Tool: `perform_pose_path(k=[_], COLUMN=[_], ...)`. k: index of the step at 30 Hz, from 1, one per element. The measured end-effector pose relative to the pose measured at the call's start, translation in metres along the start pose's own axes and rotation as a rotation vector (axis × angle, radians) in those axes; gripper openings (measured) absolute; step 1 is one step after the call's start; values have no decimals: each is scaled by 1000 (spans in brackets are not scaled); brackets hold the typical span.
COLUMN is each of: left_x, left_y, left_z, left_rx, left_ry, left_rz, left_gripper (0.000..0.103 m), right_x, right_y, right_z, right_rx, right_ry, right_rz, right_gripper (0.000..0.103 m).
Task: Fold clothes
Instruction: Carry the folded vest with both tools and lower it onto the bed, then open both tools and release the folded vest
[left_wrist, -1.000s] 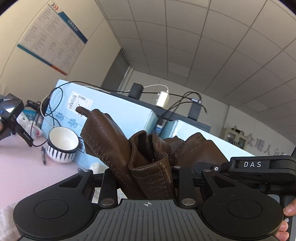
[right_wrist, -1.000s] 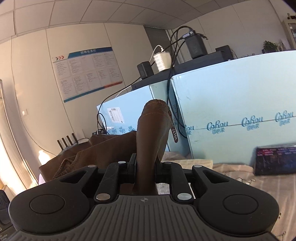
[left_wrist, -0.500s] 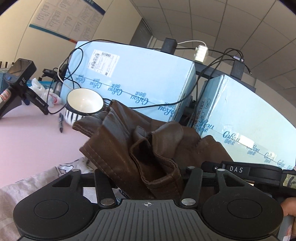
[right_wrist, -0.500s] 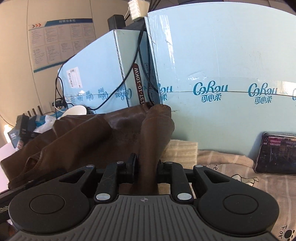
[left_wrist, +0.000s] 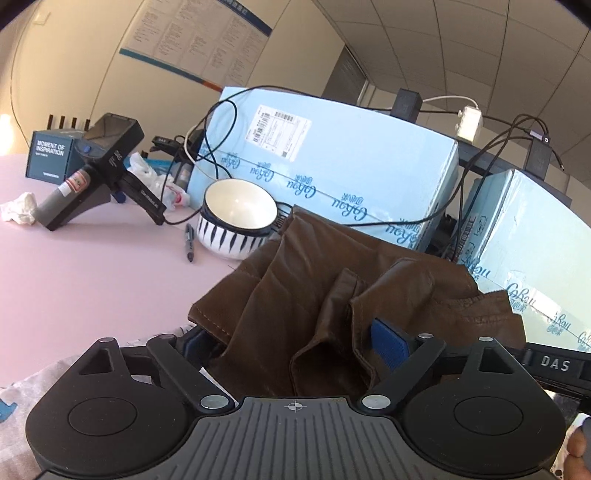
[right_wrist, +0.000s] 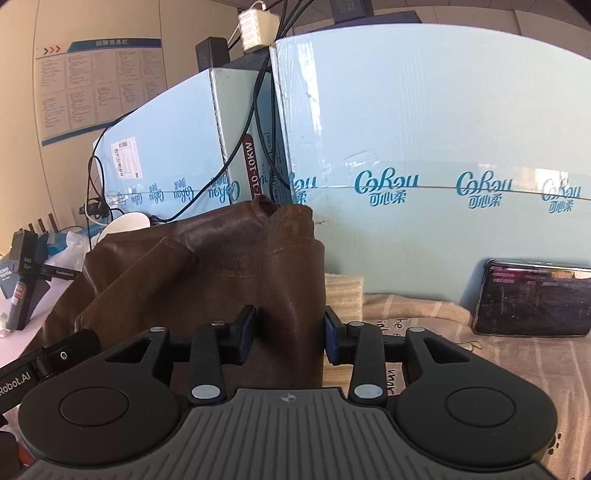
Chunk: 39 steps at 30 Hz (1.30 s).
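A brown leather garment (left_wrist: 332, 295) lies bunched on the table in front of both grippers. My left gripper (left_wrist: 291, 347) is open, its blue pads wide apart with folds of the garment lying loose between them. In the right wrist view the same garment (right_wrist: 207, 266) is heaped up against the blue boxes. My right gripper (right_wrist: 288, 332) is open too, its pads standing apart on either side of a hanging fold. The other gripper's black body (right_wrist: 40, 363) shows at the lower left of the right view.
Pale blue cartons (right_wrist: 424, 147) with cables form a wall behind the garment. A black-and-white bowl (left_wrist: 236, 218), a pen (left_wrist: 189, 242) and a black handheld device (left_wrist: 99, 166) sit on the pink table. A phone (right_wrist: 532, 302) leans at the right, on patterned cloth (right_wrist: 491, 365).
Both grippers came down with the garment from raised to table level and opened. The leather now rests loose between the pads instead of being pinched.
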<state>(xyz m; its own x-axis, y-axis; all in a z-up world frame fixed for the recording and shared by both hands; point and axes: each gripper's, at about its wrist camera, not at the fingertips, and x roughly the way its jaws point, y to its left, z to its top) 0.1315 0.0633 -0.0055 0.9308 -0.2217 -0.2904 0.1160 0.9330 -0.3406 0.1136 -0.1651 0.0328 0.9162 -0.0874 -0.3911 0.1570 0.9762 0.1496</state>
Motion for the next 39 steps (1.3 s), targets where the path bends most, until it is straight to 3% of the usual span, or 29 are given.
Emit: perform_pose_path(k=[5,13,19,28,32,39], left_x=[-31,-94,-132,-151,-156,-164], left_y=[-12,-40,-66,-81,-87,-106], left_z=[5,-8,-26,-60,-73,-84], left_rx=[43,94,126,124,167,255], left_ry=[-108,-194,-234,-255,-302,-416], left_rz=[59,-4,-1,207,303,398], left_gripper=[97,103,103,103,103,103], right_x=[-40,-97,-127,-161,-154,-152], right_y=[-4,-10,-25,-47,-51,-55], right_z=[1,-11,-29,-59,-74,-92], right_rx=[-25,-71,-80,-88,-97,-117], right_ry=[-42,-94,-186,-320,-366,-440], right_rz=[18,73,68,44,22,19], right_gripper=[54,82,92,103,103,103])
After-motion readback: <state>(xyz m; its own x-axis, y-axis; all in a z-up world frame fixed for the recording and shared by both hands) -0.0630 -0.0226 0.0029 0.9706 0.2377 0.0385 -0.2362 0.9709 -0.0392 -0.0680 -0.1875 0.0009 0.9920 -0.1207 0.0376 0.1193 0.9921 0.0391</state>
